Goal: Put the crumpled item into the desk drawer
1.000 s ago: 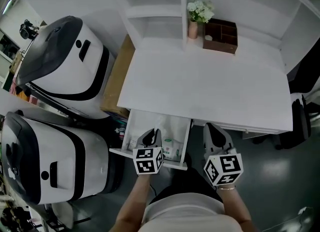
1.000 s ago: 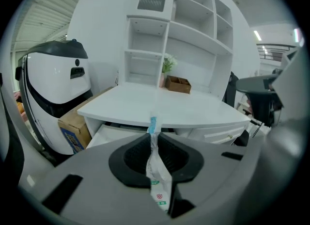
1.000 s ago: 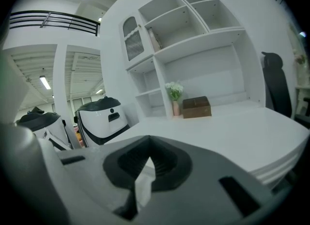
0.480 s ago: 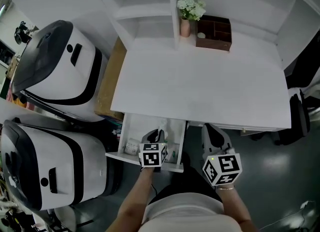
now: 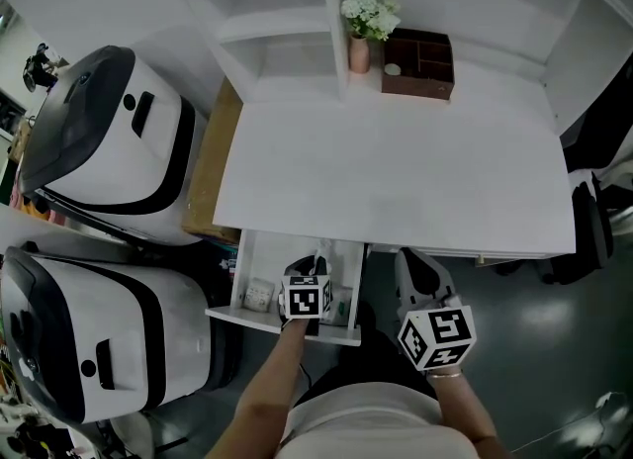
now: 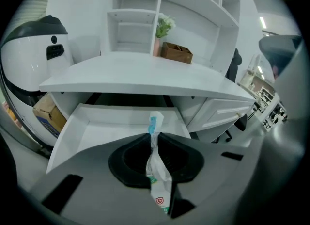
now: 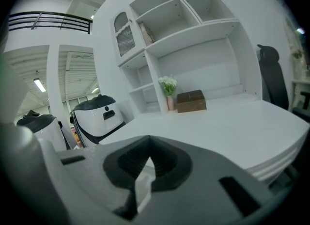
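Closest in, the person's forearms are reaching forward from a pale top, each carrying a set of tongs. The left tongs (image 6: 154, 137) are pinching the crumpled wrapper (image 6: 158, 174). It is a white plastic packet with green and red print low down and a blue tip poking up past the fingertips. These tongs are pointing steeply down over the open drawer (image 6: 92, 127), so the wrapper is hanging inside the drawer's outline near its right wall. Whether it is touching the drawer floor cannot be told. A small white item (image 5: 259, 294) is lying in the drawer to the left of it.

The right tongs (image 7: 148, 158) are hovering just right of the drawer at the front edge of the tabletop (image 5: 396, 160). Their tips are meeting and are gripping nothing.

Beyond them the white tabletop is stretching bare back to a vase of flowers (image 5: 366, 22), which is standing just left of a brown wooden box (image 5: 419, 63). White shelves (image 5: 287, 12) are rising behind both.

Left of the desk a cardboard box (image 5: 203, 175) is sitting against its side. Two large white-and-black machines (image 5: 109, 140) are standing further out. A dark chair (image 5: 586, 239) is showing at the right.
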